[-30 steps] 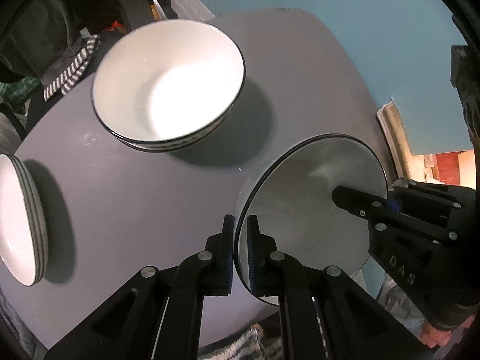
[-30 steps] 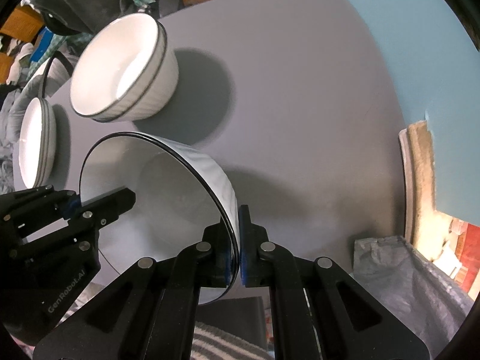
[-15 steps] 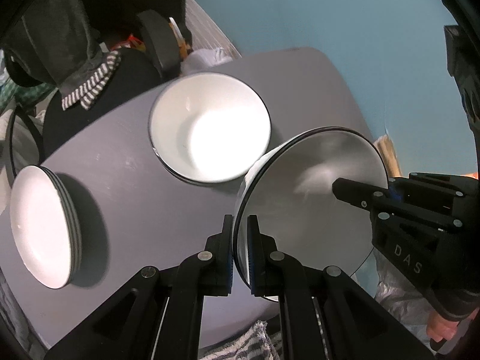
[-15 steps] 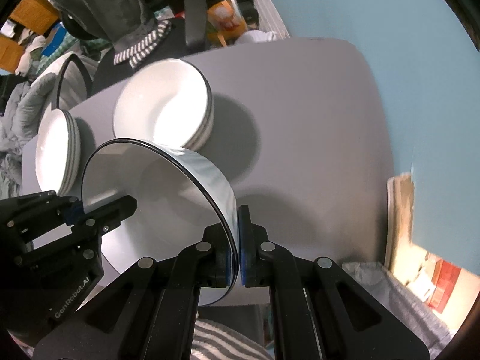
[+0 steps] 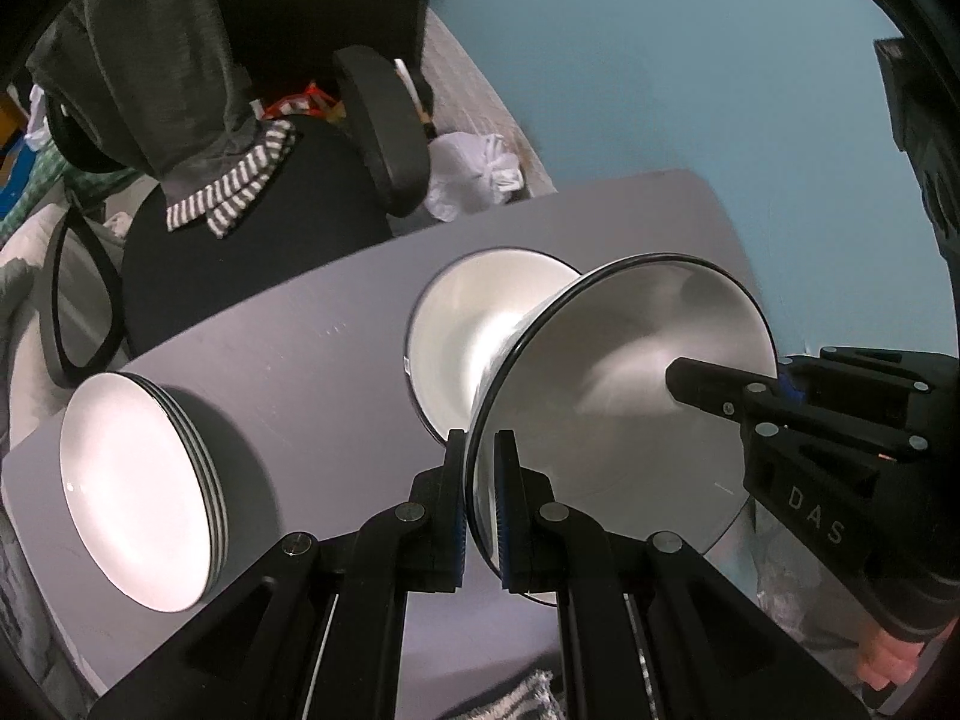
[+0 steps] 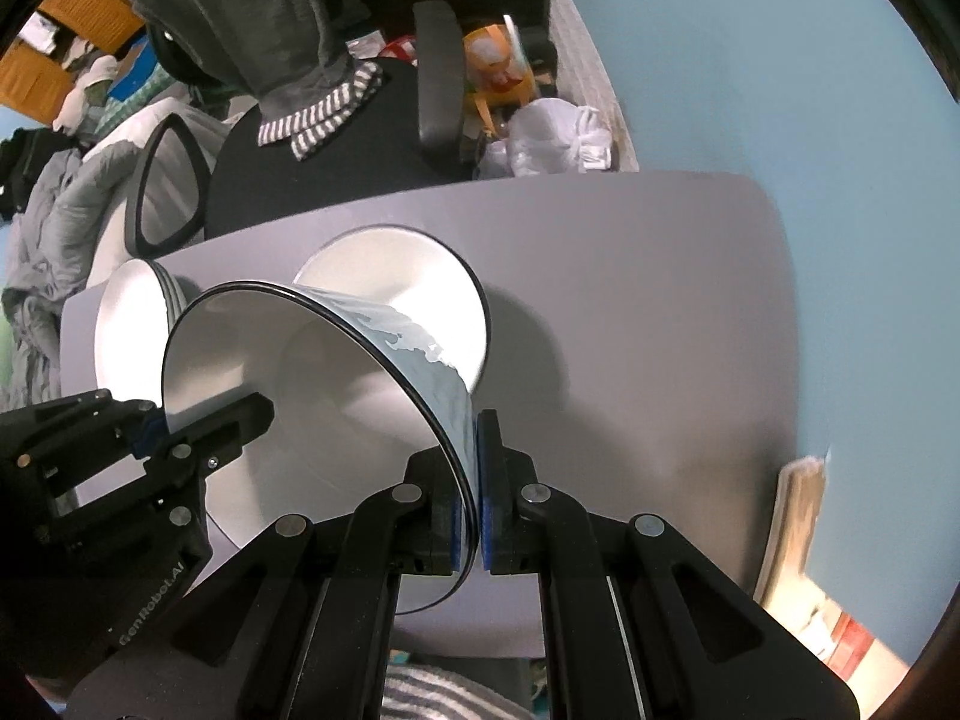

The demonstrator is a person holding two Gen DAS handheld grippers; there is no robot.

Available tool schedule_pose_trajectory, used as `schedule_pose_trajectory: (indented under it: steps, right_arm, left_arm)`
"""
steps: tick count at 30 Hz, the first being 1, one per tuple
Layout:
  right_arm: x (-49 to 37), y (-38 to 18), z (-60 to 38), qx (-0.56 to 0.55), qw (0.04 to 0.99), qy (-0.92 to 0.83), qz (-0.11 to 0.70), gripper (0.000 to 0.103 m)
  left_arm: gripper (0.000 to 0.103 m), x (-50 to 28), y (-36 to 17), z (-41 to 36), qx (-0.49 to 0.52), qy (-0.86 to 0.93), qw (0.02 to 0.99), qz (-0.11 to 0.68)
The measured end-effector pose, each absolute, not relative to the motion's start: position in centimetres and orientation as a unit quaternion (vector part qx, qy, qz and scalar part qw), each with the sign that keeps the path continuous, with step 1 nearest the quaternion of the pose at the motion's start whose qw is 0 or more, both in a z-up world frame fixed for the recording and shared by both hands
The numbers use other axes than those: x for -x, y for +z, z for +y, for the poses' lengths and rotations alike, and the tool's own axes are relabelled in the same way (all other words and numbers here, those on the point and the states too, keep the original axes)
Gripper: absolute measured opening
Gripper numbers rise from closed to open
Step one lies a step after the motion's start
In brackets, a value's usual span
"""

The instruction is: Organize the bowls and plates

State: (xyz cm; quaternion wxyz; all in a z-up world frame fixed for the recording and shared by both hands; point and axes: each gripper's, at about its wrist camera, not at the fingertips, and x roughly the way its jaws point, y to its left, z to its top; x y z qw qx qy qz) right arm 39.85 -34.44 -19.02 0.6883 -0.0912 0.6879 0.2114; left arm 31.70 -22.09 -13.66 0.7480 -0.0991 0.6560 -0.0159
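Both grippers hold one white bowl with a dark rim [image 5: 612,396] in the air above the grey table [image 5: 312,384]. My left gripper [image 5: 480,480] is shut on its near-left rim. My right gripper [image 6: 474,480] is shut on the opposite rim, and the bowl [image 6: 312,396] fills the middle of the right wrist view. A second white bowl [image 5: 462,330] stands on the table just behind and partly under the held one; it also shows in the right wrist view [image 6: 414,276]. A stack of white plates [image 5: 138,492] sits at the table's left, seen also in the right wrist view [image 6: 129,312].
A black office chair [image 5: 252,204] draped with grey and striped clothing stands behind the table. A white plastic bag [image 5: 474,174] lies beyond the far edge. A blue wall [image 5: 660,60] runs along the right. A striped rug [image 6: 456,693] lies below the near edge.
Both grippers have lifted the held bowl higher and carried it toward the standing bowl, which it now overlaps. The table looks smaller and farther, with chair and clutter in view.
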Motion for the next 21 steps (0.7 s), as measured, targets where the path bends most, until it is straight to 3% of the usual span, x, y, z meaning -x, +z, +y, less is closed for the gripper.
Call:
schedule_pose_trajectory:
  steps: [21]
  right_arm:
    - [-43.2,-22.4,-32.6,0.124,0.646,0.246,0.712,0.005]
  left_arm:
    - [0.007,-34.9,-17.0,-20.7,0.118,0.039,0.725,0.678]
